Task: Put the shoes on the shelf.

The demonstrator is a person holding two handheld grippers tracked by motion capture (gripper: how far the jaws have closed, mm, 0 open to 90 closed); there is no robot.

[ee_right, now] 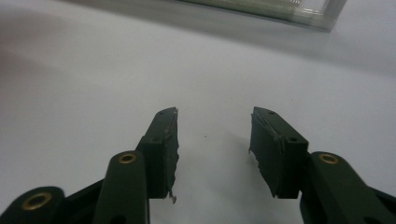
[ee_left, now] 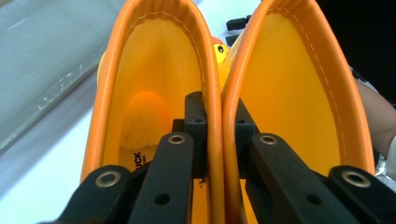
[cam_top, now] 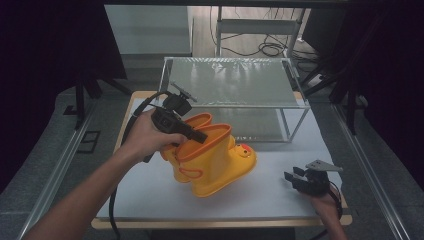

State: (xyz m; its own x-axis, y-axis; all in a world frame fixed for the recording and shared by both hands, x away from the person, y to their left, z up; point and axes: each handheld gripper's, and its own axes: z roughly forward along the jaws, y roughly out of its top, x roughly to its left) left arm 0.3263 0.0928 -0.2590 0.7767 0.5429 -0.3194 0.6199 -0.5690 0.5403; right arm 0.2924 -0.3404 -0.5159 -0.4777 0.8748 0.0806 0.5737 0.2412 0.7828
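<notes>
Keep the left tongs (ee_left: 219, 140) clamped on both boots' (cam_top: 212, 155) touching rims, probably lifting toward the 12 o'clock shelf (cam_top: 235, 82); right tongs (ee_right: 214, 149) rest open on the desk (cam_top: 270, 195).

The left gripper (cam_top: 196, 135) is raised on an extended forearm, its fingers (ee_left: 196, 121) pressed together on the touching rims of the yellow boots (cam_top: 215, 155). The right gripper (cam_top: 295, 179) sits low near the worktop's (cam_top: 150, 195) front right, its fingers (ee_right: 166, 144) spread apart and holding nothing.
</notes>
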